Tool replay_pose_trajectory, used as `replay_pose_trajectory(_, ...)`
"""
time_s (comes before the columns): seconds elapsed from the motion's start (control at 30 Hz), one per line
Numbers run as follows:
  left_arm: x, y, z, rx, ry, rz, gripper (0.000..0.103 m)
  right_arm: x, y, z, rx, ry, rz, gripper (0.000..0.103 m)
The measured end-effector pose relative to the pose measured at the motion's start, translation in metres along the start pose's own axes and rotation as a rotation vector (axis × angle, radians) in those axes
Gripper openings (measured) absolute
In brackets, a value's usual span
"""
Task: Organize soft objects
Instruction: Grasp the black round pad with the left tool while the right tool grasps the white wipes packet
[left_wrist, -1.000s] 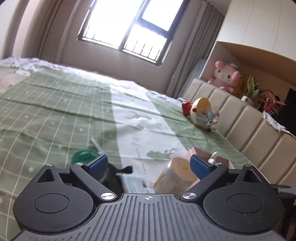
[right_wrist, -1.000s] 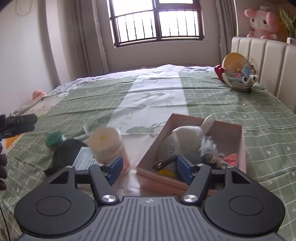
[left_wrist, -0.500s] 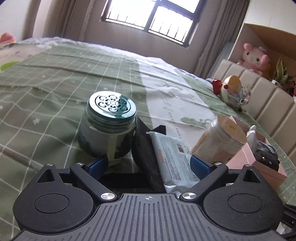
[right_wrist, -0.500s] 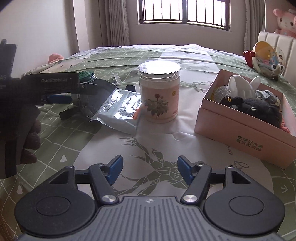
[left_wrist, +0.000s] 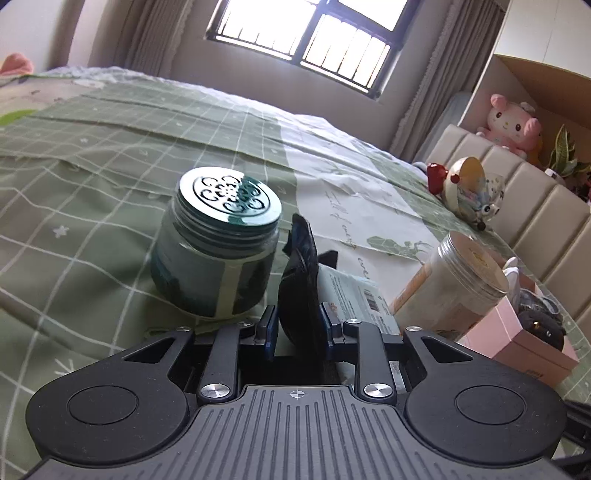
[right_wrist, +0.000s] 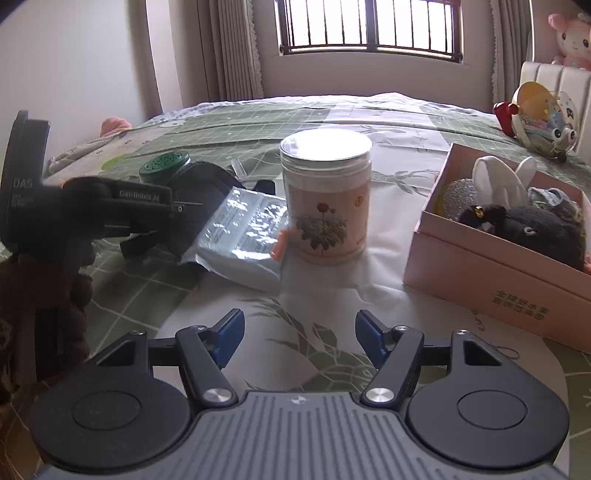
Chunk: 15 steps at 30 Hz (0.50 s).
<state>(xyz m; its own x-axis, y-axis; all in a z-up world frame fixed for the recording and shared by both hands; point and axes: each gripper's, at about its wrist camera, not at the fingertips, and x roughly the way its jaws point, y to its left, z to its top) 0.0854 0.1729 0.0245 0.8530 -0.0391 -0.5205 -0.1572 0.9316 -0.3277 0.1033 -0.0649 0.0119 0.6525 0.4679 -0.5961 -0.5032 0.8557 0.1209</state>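
I am closing my left gripper (left_wrist: 297, 330) on the black soft pouch (left_wrist: 299, 291) just beside the green-lidded jar (left_wrist: 218, 251), my right gripper (right_wrist: 297, 338) hanging open and empty, and next I should be lifting it toward the pink box (right_wrist: 491, 273).

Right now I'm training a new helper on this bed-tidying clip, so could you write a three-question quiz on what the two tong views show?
1. True or false: the left tongs have the soft black fabric piece between their blue pads, jaws closing.
2. What lies inside the open pink cardboard box?
A. a dark plush toy
B. the green-lidded glass jar
C. nothing
3. Fill in: the silvery plastic packet lies beside the clear round flower-printed ____.

Key: 1 true; 2 A; 3 canister. The right tongs are open over the bedspread.
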Motion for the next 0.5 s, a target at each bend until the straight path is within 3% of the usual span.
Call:
replay_pose_trajectory(0.1, -0.014, 0.000, -0.002, 0.059, -0.056, 0.047, 0.020, 0.016, 0.009, 0.018, 0.047, -0.022, 0.036, 0.070)
replay_pose_trajectory(0.23, -0.015, 0.000, -0.006, 0.110, -0.034, 0.049, 0.020, 0.057, 0.025, 0.039, 0.088, 0.020, 0.051, 0.071)
replay_pose_trajectory(0.3, -0.014, 0.005, -0.010, 0.098, -0.027, 0.035, 0.021, 0.075, 0.029, 0.044, 0.102, 0.045, 0.028, 0.071)
replay_pose_trajectory(0.37, -0.014, 0.009, -0.011, 0.081, -0.017, 0.018, 0.020, 0.089, 0.033, 0.044, 0.098, 0.064, 0.011, 0.080)
replay_pose_trajectory(0.5, -0.009, 0.019, -0.005, 0.018, 0.020, -0.017, 0.019, 0.100, 0.029, 0.042, 0.105, 0.074, 0.026, 0.084)
